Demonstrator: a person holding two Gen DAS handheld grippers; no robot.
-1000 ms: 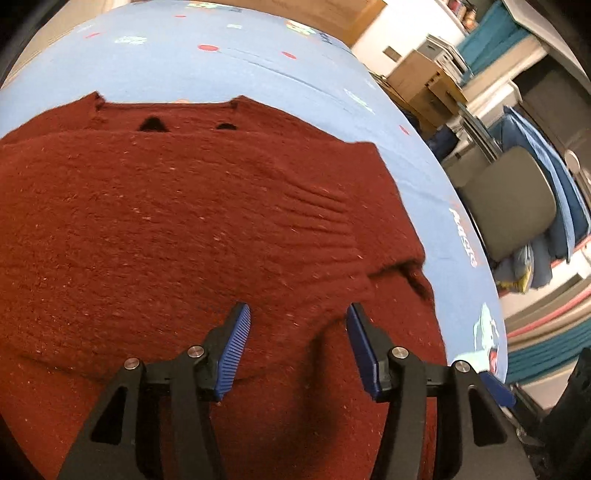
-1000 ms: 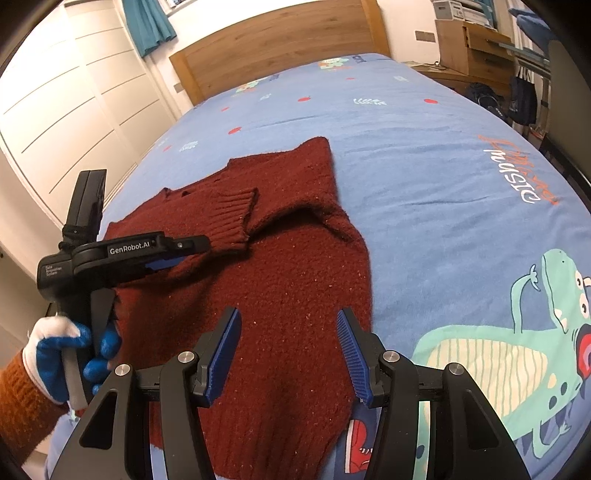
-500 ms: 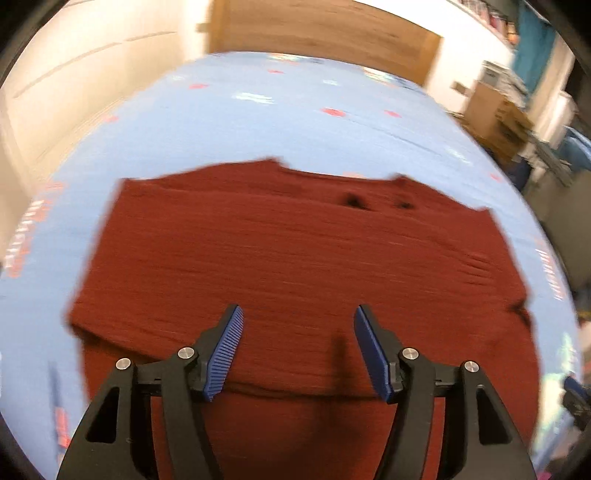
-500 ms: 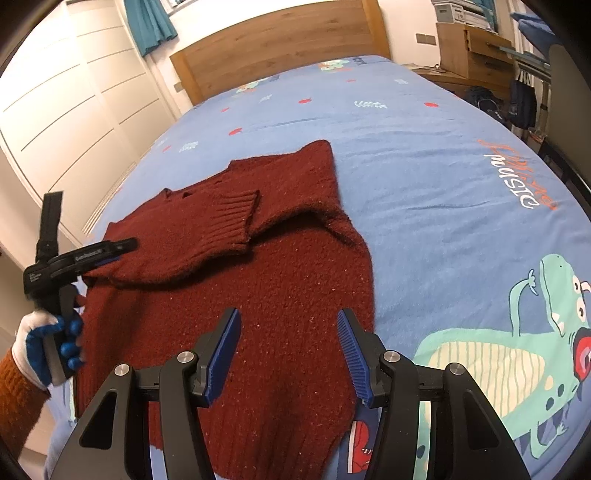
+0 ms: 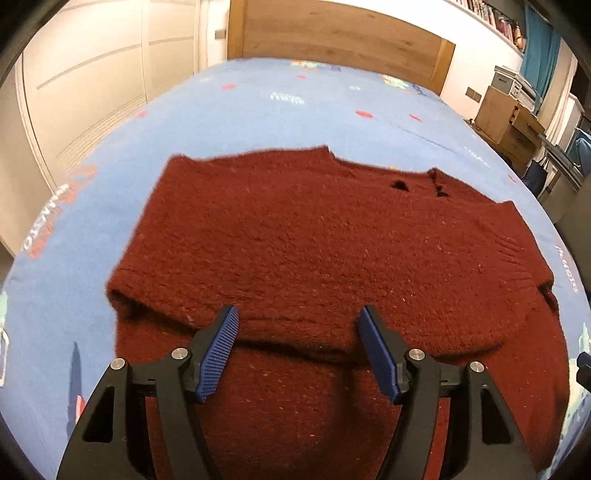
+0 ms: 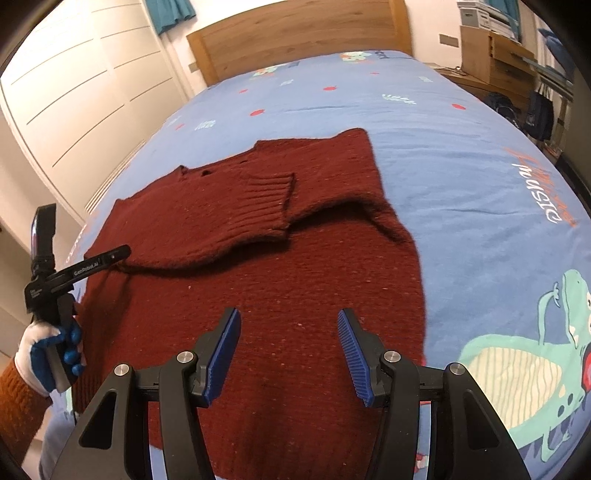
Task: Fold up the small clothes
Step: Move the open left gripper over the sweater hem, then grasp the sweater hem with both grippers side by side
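A dark red knitted sweater (image 5: pixel 332 251) lies flat on the blue bed sheet (image 5: pixel 258 110), both sleeves folded across its chest; it also shows in the right wrist view (image 6: pixel 295 280). The ribbed cuff (image 6: pixel 266 203) of one sleeve lies on top. My left gripper (image 5: pixel 299 343) is open and empty, hovering over the folded sleeve's lower edge. In the right wrist view the left gripper (image 6: pixel 110 254) is at the sweater's left side. My right gripper (image 6: pixel 288 343) is open and empty above the sweater's lower body.
The sheet (image 6: pixel 480 147) has a green dinosaur print (image 6: pixel 535 350) at right. A wooden headboard (image 6: pixel 295 33) stands at the far end. White wardrobe doors (image 6: pixel 85 96) line the left. A wooden cabinet (image 5: pixel 509 118) stands to the right of the bed.
My left gripper has swung left and back from over the sweater's middle to its left side. The right gripper has barely moved. The sweater lies unchanged.
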